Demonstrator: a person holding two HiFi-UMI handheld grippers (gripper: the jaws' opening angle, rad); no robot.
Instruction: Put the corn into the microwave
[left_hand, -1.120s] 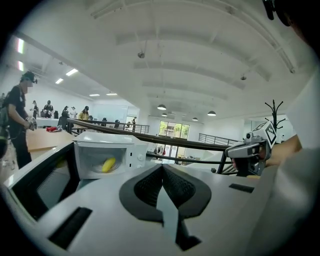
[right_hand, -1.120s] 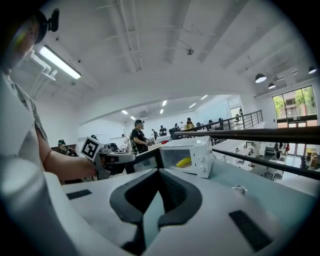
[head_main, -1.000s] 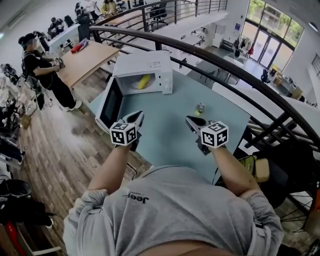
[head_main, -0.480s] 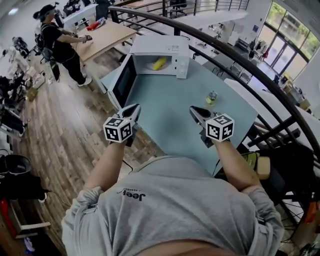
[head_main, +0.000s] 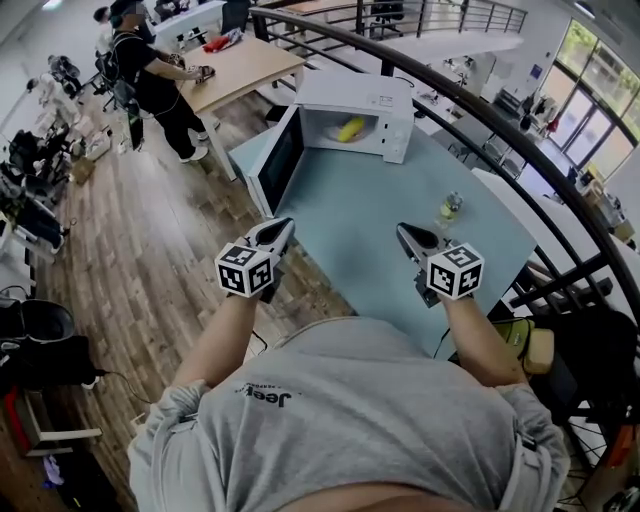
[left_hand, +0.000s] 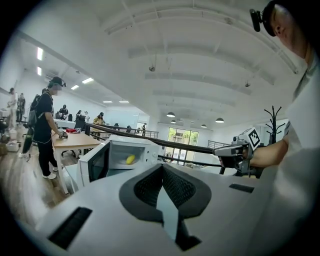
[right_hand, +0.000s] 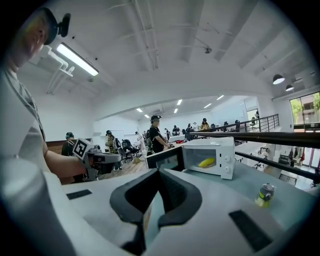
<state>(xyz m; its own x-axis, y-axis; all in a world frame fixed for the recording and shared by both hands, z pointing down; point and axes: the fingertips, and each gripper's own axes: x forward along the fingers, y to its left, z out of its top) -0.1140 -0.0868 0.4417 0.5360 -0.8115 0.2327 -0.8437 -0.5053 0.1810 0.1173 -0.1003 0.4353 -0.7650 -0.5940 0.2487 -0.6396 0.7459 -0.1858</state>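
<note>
Yellow corn (head_main: 351, 128) sits in microwave (head_main: 352, 92) — beyond left gripper (head_main: 281, 229) and right gripper (head_main: 406, 233) (both clenched)

Blue table (head_main: 370, 225), open microwave (head_main: 352, 93), small can (head_main: 452, 206)

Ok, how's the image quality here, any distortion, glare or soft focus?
Head view: strong fisheye, the railing bows into an arc; the windows wash out pale. Left gripper view: dark rounded corners, the claw close to the lens looks soft, the corn is only a yellow speck. Right gripper view: same vignette; the ceiling strip light glares.
</note>
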